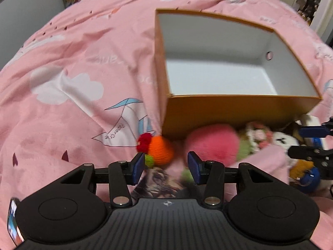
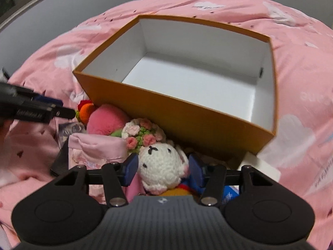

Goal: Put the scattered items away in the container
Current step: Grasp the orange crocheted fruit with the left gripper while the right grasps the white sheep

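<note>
The orange cardboard box (image 2: 187,116) is sitting open on the pink bedspread (image 1: 68,66), its white inside showing nothing in it, and the scattered toys are lying bunched against its near wall. Right at that wall a pink plush ball (image 1: 212,143) is resting, with a small orange crochet piece (image 1: 161,150) topped by a red tuft just to its left. Beside the pink ball a crochet flower bouquet (image 2: 143,133) in pink, white and green is leaning toward the box, and a white crochet bunny (image 2: 161,166) is lying directly in front of it.

The right gripper (image 2: 162,168) is standing wide apart with its blue pads on either side of the bunny's head; the left pad looks close to the yarn, but whether either pad is actually touching it I cannot tell. Below the bunny, something yellow and blue is peeking out. A pink cloth pouch (image 2: 95,148) is lying just left of the bunny, with a dark card partly under it.

The left gripper (image 1: 166,167) is hovering open with nothing between its pads, the orange piece just ahead of its left pad and the pink ball ahead of its right. A printed picture card (image 1: 158,182) is lying beneath it.
</note>
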{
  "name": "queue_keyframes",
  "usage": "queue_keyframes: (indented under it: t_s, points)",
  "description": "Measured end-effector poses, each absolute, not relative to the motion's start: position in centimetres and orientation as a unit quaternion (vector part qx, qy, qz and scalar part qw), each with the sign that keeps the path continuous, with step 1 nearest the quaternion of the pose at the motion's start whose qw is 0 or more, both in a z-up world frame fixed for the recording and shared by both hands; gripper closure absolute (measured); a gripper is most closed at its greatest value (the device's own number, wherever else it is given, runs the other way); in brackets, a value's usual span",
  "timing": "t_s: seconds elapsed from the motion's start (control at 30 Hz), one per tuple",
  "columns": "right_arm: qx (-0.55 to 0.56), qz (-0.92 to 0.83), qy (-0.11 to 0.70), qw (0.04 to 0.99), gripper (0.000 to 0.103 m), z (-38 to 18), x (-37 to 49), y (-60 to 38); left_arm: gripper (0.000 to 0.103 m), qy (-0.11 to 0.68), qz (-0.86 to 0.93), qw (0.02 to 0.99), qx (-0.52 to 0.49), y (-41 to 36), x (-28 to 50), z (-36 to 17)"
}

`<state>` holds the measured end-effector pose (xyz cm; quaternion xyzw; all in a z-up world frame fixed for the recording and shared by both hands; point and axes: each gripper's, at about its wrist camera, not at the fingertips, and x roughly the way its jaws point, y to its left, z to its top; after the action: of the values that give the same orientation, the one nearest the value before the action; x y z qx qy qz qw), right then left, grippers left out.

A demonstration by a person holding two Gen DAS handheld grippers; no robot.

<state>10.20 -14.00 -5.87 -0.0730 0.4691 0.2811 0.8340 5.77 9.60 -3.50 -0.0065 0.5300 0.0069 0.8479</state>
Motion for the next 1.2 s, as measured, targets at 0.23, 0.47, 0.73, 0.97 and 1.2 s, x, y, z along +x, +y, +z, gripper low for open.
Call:
queue_keyframes:
  t_s: [0.23,0.47,0.73,0.97,1.2]
  points:
    - [-0.119,0.332,0.483,0.802,0.045,-7.0,12.0,-12.9,0.050,0.569,0.007,0.823,0.001,10.6,8.4,-6.0]
    - [-0.142,0.355,0.495,0.780,0.040,-8.4,12.9,-11.5,0.048,0.591,0.009,0.806,-0.003,10.7,9.7,-7.9]
    - [-0.127,0.362,0.510,0.770,0.039,-9.7,14.0,-10.6,0.046,0.599,0.017,0.801,-0.011,10.9,9.9,-8.7]
    - [-0.115,0.354,0.516,0.772,0.046,-9.4,13.4,-10.5,0.050,0.598,0.024,0.801,-0.013,10.8,9.4,-8.8]
    - [-0.107,0.344,0.498,0.789,0.051,-7.6,12.1,-11.3,0.057,0.573,0.027,0.819,-0.020,11.2,8.0,-6.8]
